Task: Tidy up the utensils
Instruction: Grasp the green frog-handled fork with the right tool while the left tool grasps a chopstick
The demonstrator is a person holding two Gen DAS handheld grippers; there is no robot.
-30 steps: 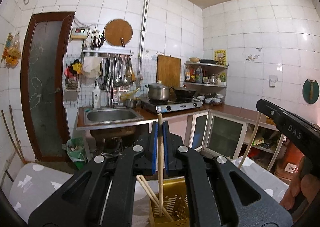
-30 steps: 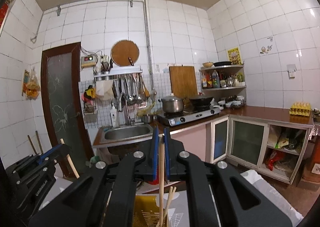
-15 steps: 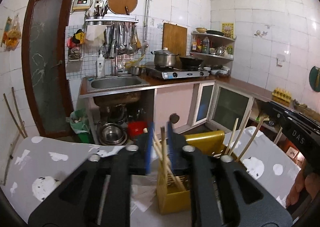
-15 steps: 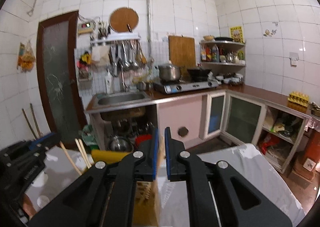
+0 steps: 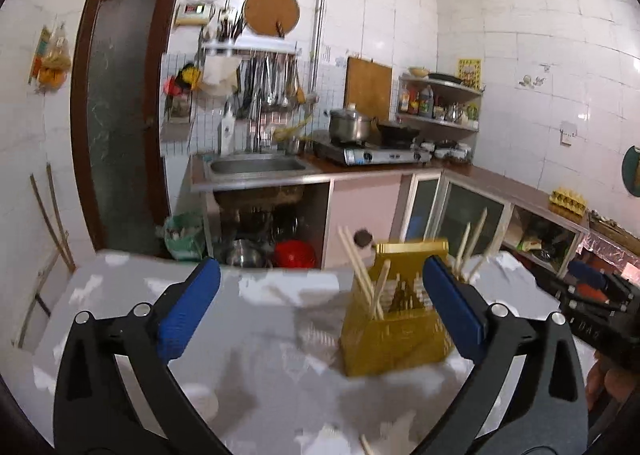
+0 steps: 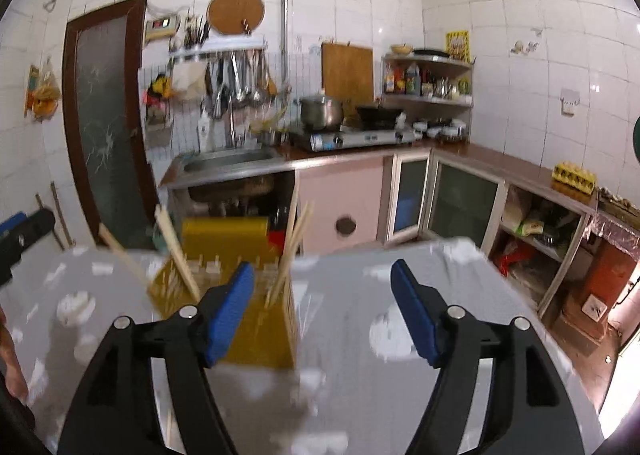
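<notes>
**Both tools spreading, chopsticks in the holder**

My left tool (image 5: 320, 301) is opening wide, nothing between its blue pads, only the grey patterned table (image 5: 260, 367) below. Just right of centre stands the yellow holder (image 5: 394, 331), upright on the table, chopsticks (image 5: 362, 277) leaning inside it. My right tool (image 6: 322, 309) is opening too, nothing clamped, the holder beside its left pad.
</notes>
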